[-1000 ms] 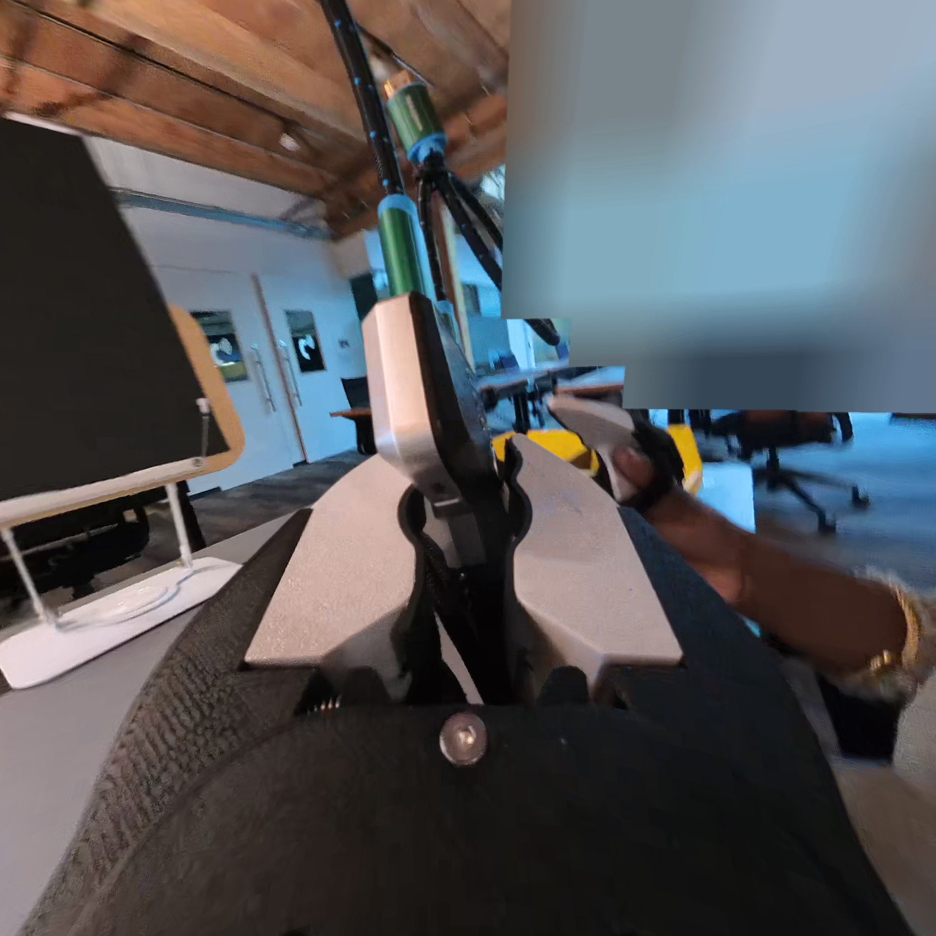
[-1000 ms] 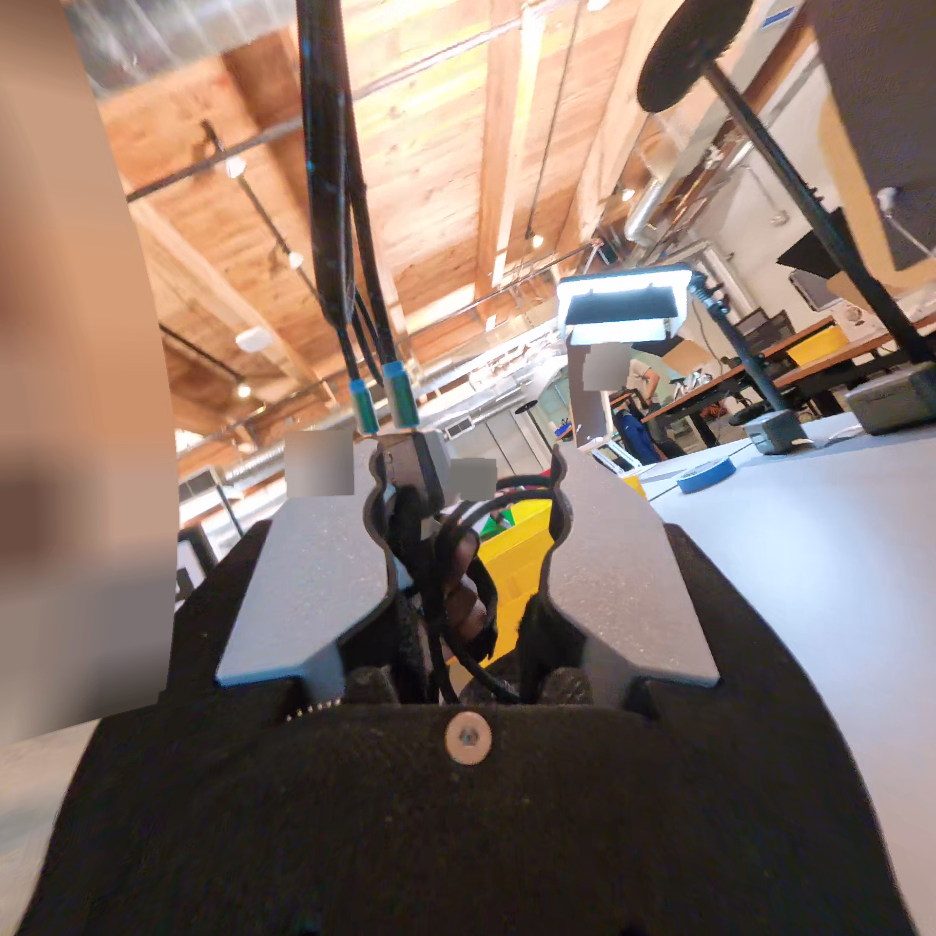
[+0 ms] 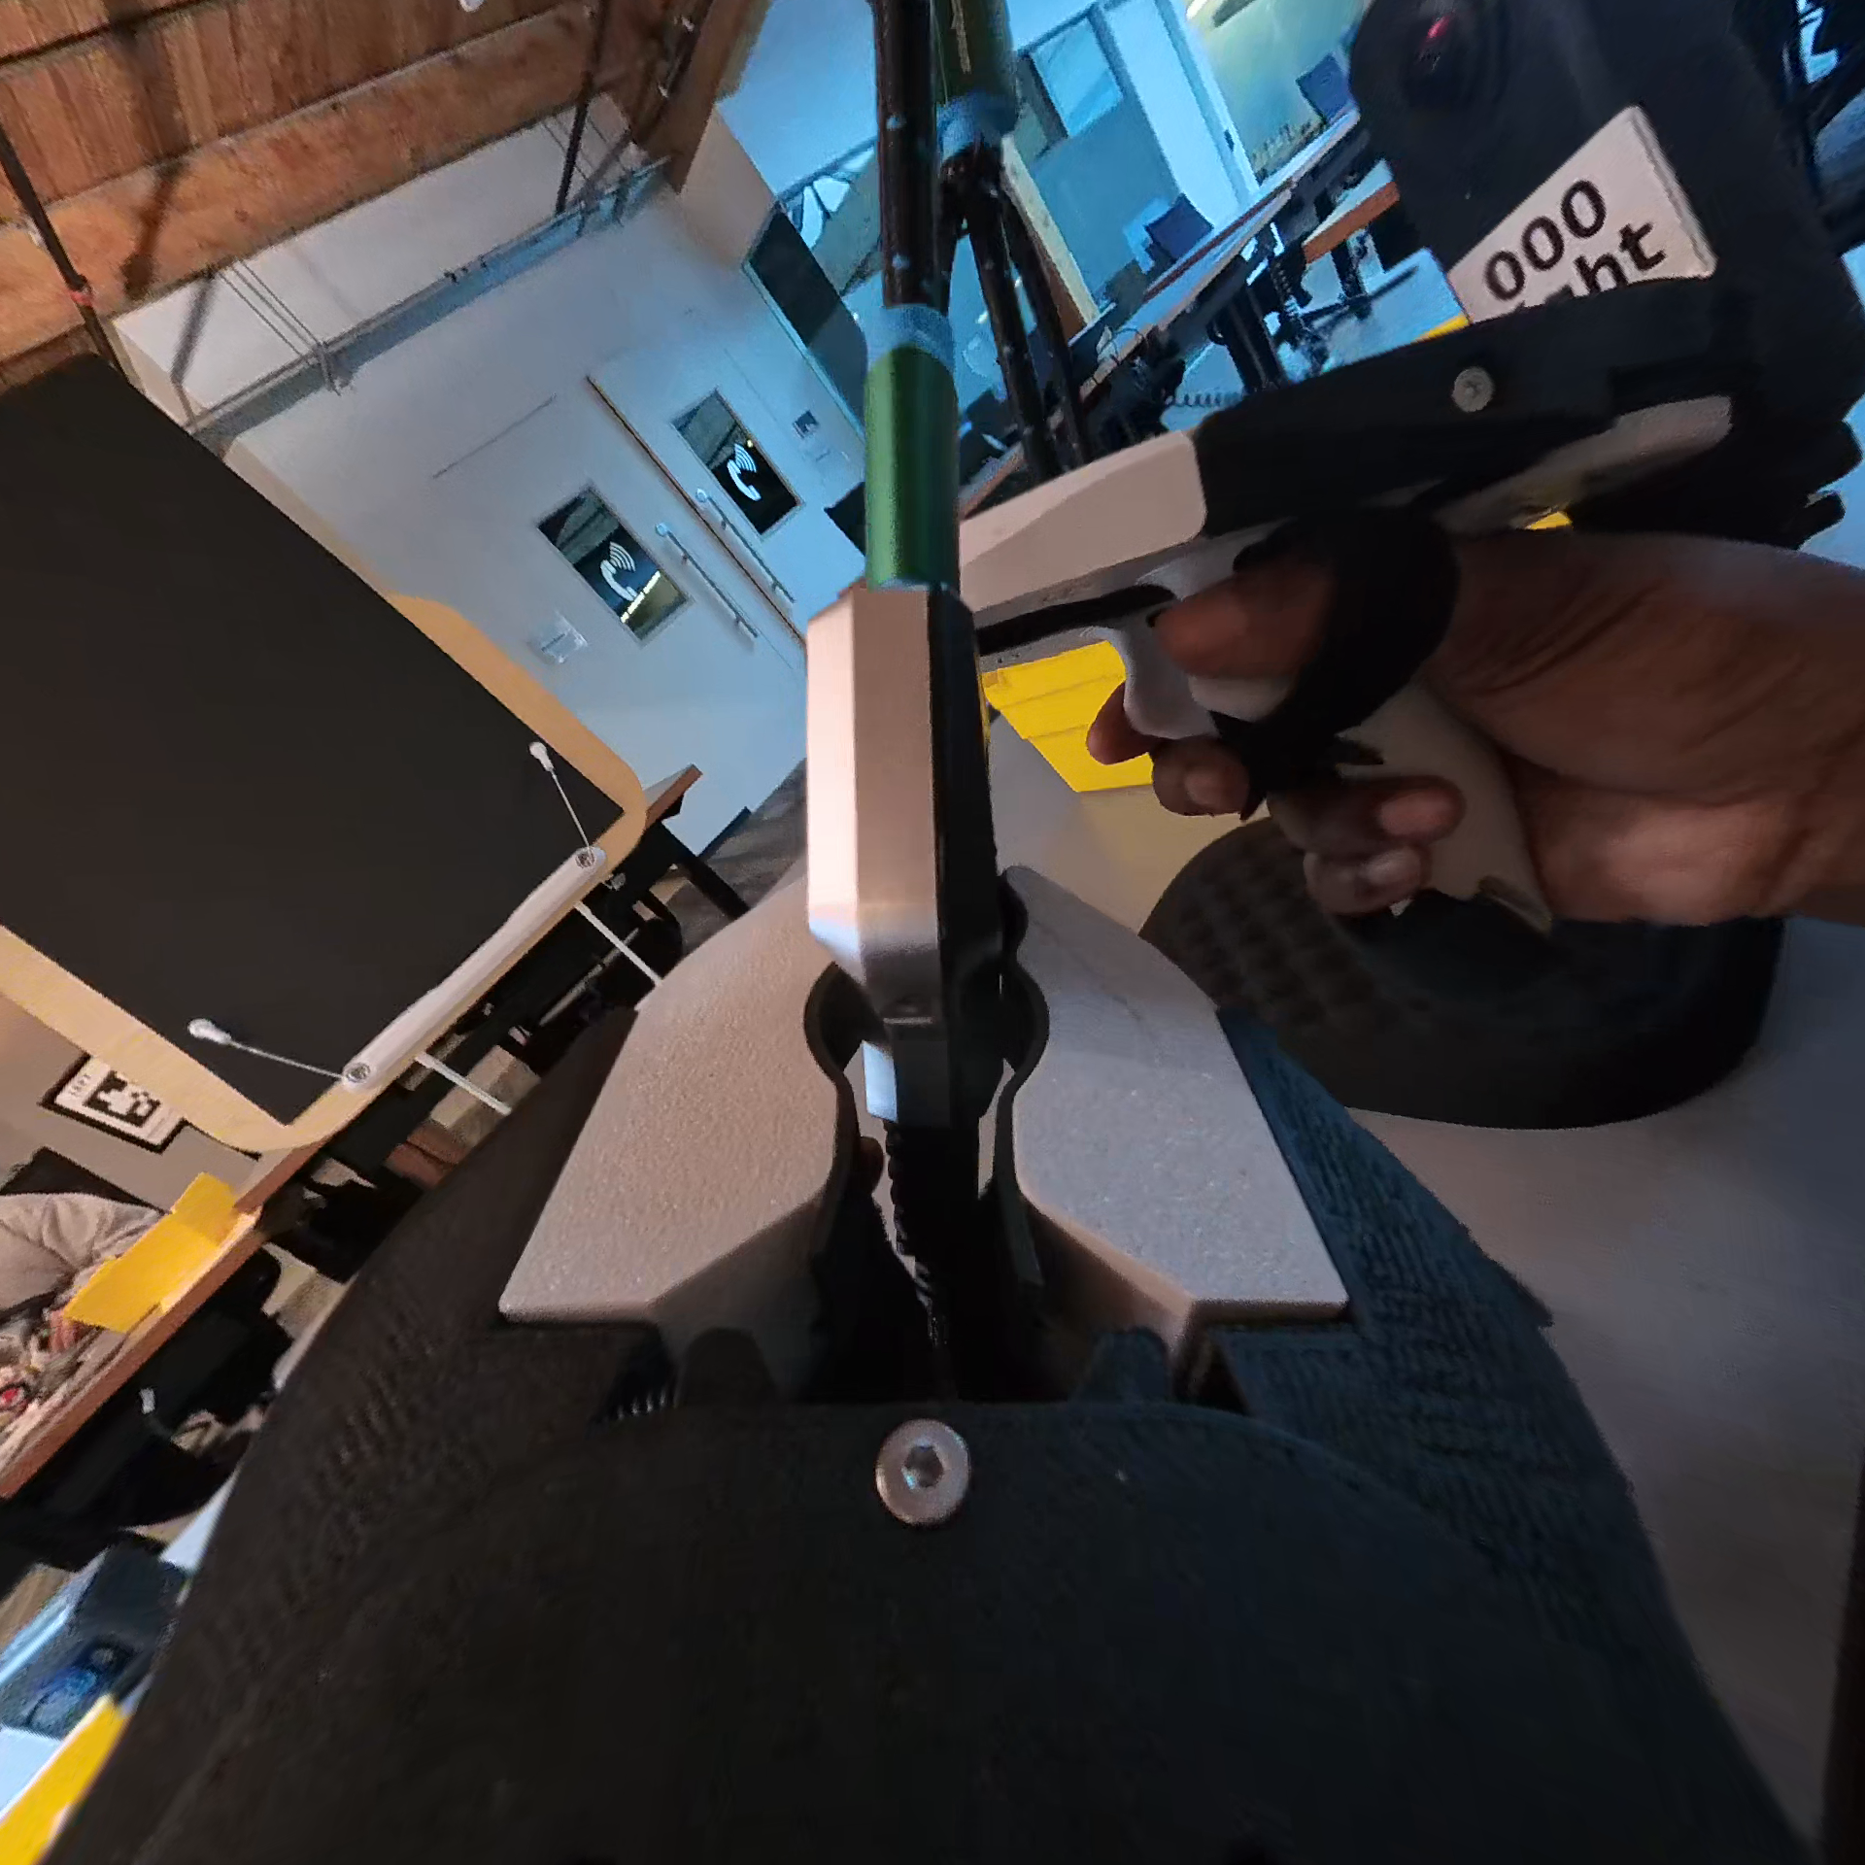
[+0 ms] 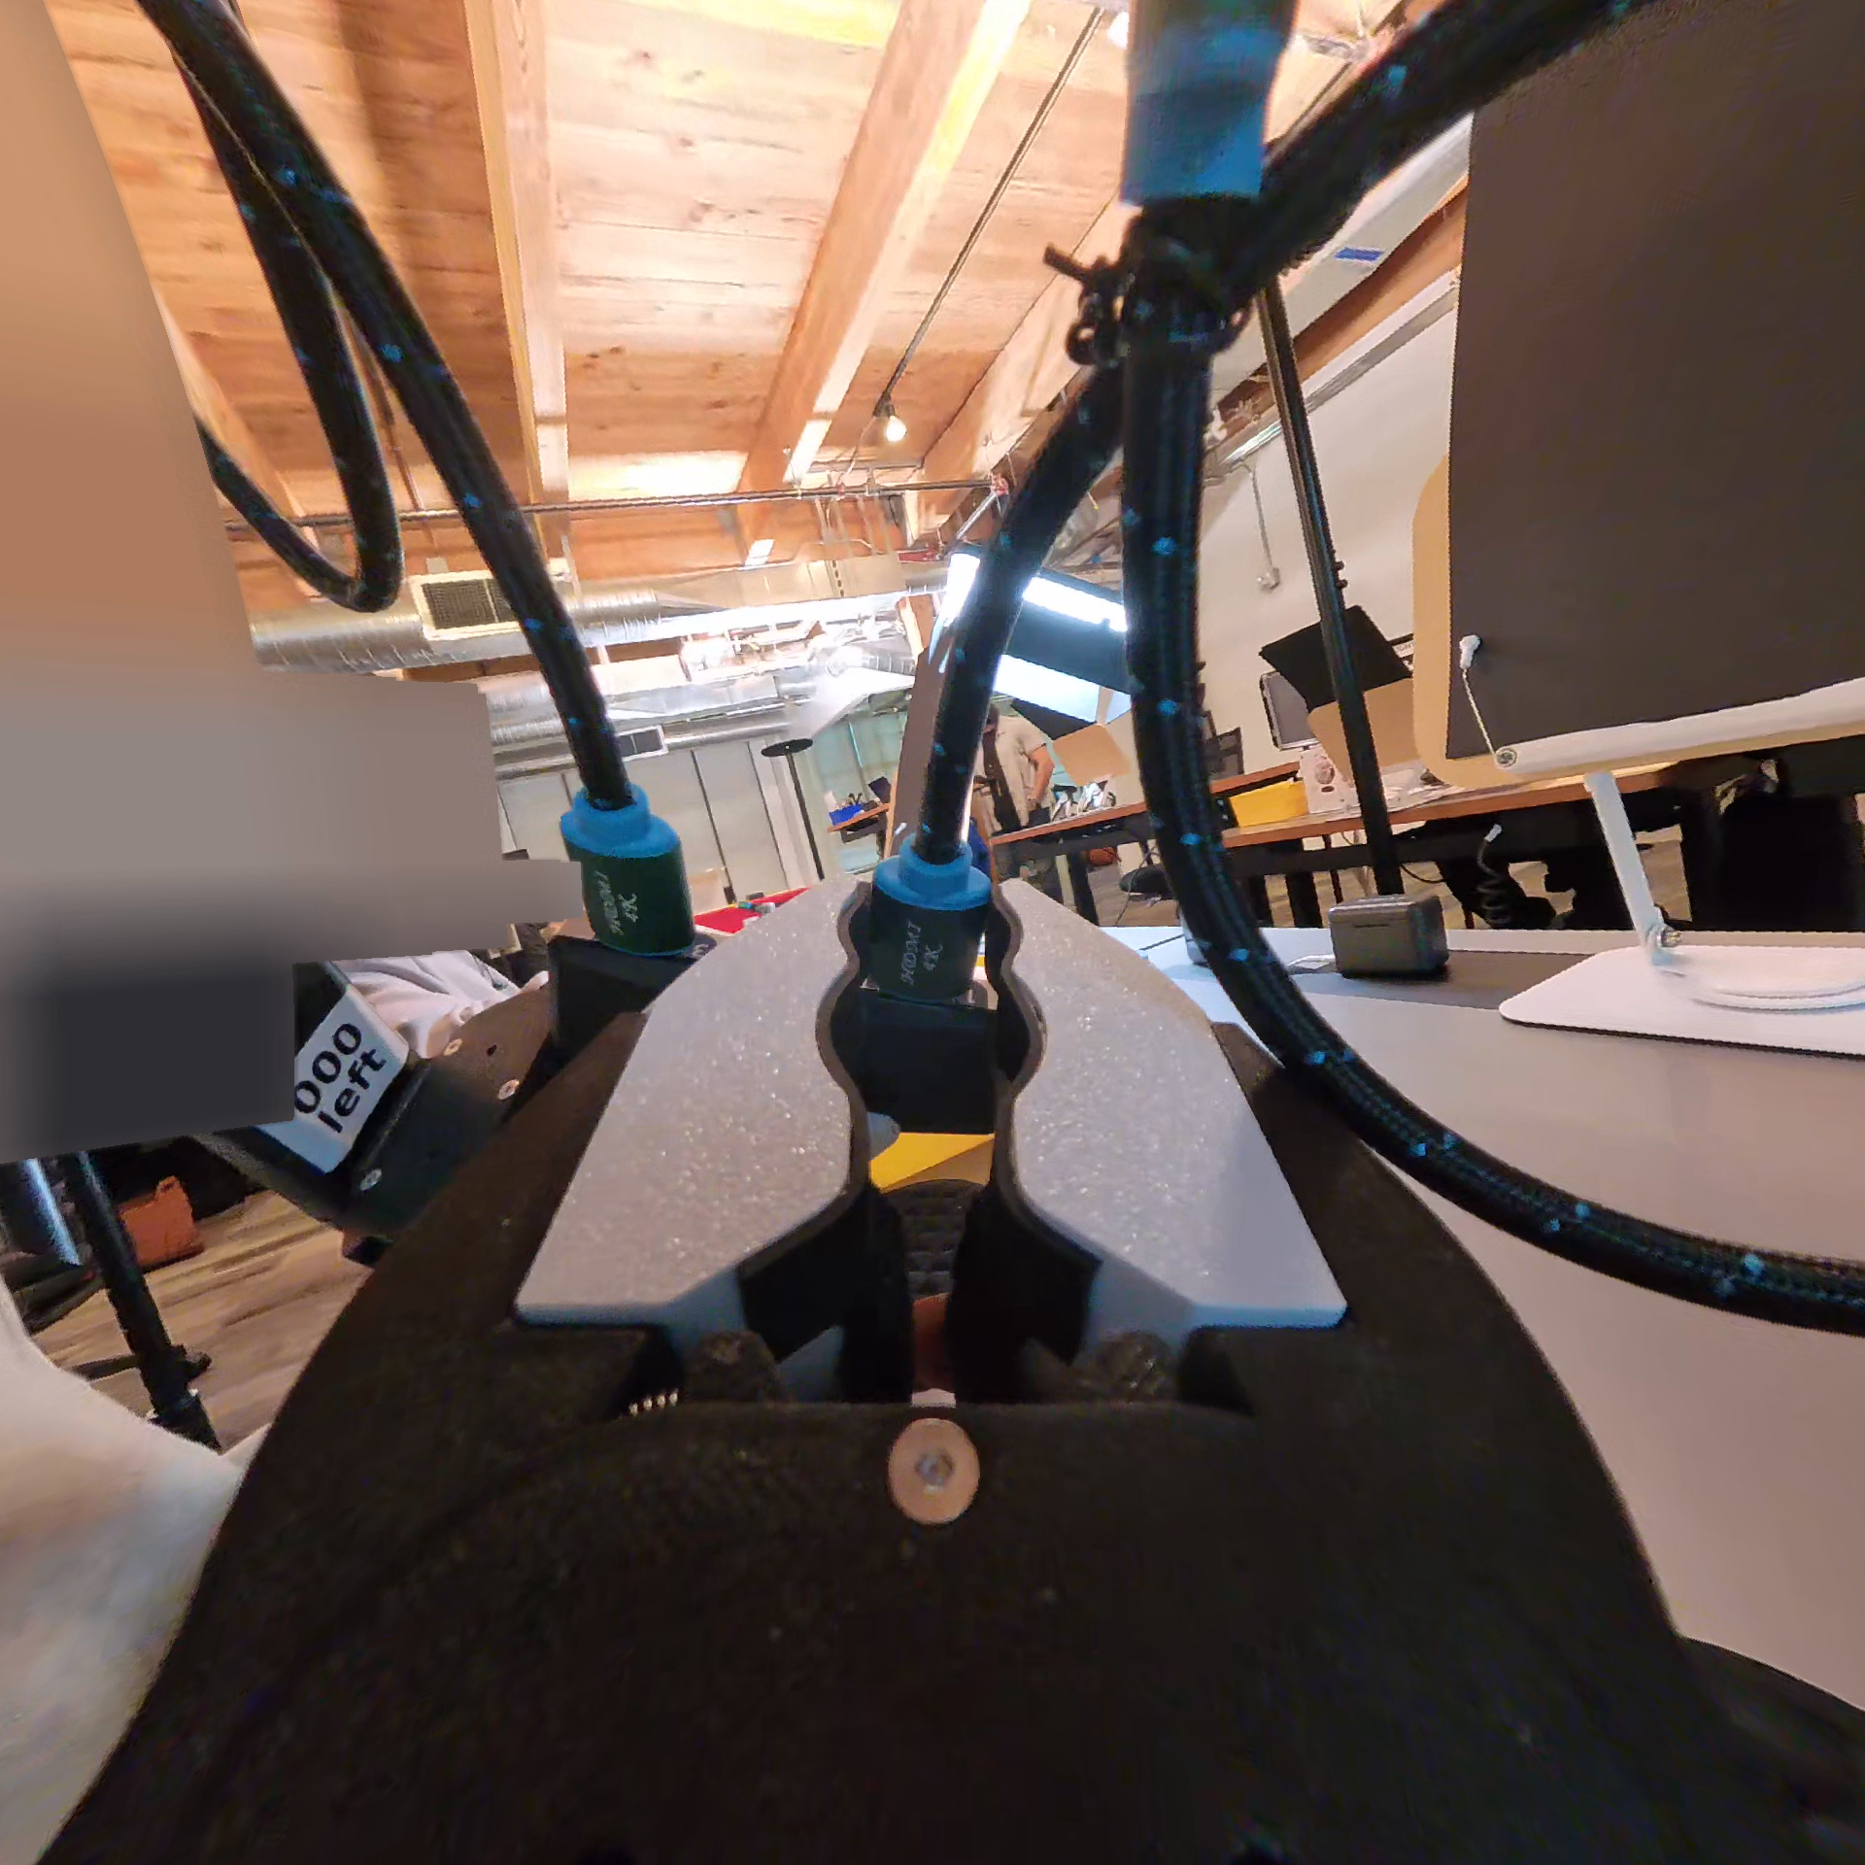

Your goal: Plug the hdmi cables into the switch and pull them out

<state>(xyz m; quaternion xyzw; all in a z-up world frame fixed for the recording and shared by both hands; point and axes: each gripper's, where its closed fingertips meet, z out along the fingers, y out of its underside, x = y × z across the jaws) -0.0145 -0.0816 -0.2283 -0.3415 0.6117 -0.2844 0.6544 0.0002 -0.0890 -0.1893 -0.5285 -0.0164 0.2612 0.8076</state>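
looped cables [image 4: 1161,706] crowd switch [image 3: 873,767] (both sides)

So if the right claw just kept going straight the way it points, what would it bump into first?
Nothing new, probably: the right claw is already shut on a green HDMI plug seated in the black switch. Pushing on would likely press that plug deeper into the switch, though depth is hard to judge.

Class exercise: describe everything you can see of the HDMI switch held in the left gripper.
The HDMI switch is a flat silver box, apparently metal, with a black face. It stands on edge, lifted above the grey table, its lower end clamped in the left gripper. A green-shelled plug on a black braided cable sits in its top edge. The right gripper closes on a second green plug there.
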